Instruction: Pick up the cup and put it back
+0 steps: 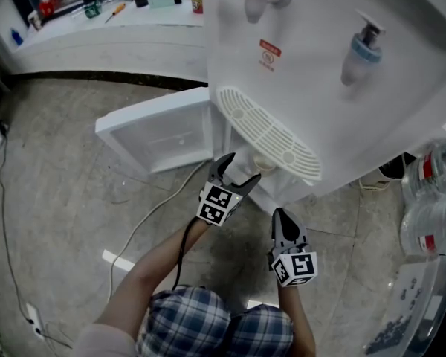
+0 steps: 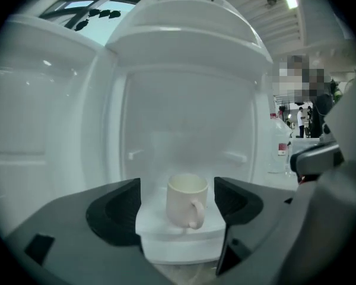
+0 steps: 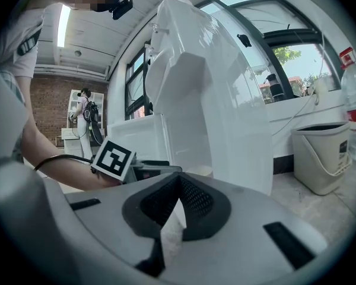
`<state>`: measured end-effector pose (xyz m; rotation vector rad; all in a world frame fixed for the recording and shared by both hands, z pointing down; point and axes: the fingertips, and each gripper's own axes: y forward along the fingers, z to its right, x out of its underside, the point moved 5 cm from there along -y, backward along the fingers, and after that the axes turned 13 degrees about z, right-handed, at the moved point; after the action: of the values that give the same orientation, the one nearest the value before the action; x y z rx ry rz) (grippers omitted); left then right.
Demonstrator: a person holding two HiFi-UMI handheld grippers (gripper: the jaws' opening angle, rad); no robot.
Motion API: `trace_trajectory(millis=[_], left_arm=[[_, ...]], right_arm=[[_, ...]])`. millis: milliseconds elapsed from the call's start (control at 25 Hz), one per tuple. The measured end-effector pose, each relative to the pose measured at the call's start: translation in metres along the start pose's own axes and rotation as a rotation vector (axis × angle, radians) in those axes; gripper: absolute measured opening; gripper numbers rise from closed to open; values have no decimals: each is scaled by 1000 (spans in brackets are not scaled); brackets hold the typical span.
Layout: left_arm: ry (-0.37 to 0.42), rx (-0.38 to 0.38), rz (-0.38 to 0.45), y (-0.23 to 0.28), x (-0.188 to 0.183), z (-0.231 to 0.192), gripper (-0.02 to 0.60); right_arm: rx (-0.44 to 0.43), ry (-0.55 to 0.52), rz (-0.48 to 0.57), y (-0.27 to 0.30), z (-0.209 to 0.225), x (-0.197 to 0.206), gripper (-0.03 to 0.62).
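Cup sits upright on shelf inside dispenser, 12 o'clock of L gripper, jaws spread, not touching; R gripper pressed together, empty; prob. light, stiff, slick, breakable, so squeeze body sides, handle at 6.

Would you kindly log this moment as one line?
left tool: open, aimed at cream ceramic mug on white dispenser shelf | right tool: shut, empty

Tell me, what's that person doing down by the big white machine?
A person holds a gripper in each hand at a white water dispenser. The left gripper has its jaws open, with a white cup standing upright between them on a small ledge, not gripped yet. The right gripper is shut, empty, and held back.
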<state>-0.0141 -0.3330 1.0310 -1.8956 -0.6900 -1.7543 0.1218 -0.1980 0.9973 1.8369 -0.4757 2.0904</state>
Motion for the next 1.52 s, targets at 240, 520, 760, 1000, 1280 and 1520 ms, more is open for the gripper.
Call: trace_trajectory(millis=[240, 520, 760, 1000, 1280, 1520], left_arm=[[-20, -26, 54, -46, -30, 2, 211], [-48, 12, 99, -82, -85, 15, 28], [-34, 13, 85, -103, -171, 19, 25], [-59, -48, 96, -123, -299, 14, 25], [-7, -27, 111, -137, -468, 35, 25], [-15, -34, 121, -149, -609, 56, 25]], right_arm=[[-8, -4, 9, -1, -1, -6, 16], [18, 25, -10, -14, -6, -33, 16], [63, 63, -60, -27, -26, -98, 17], [151, 104, -69, -48, -40, -213, 16], [175, 89, -30, -48, -56, -377, 17], [165, 65, 14, -49, -68, -532, 17]])
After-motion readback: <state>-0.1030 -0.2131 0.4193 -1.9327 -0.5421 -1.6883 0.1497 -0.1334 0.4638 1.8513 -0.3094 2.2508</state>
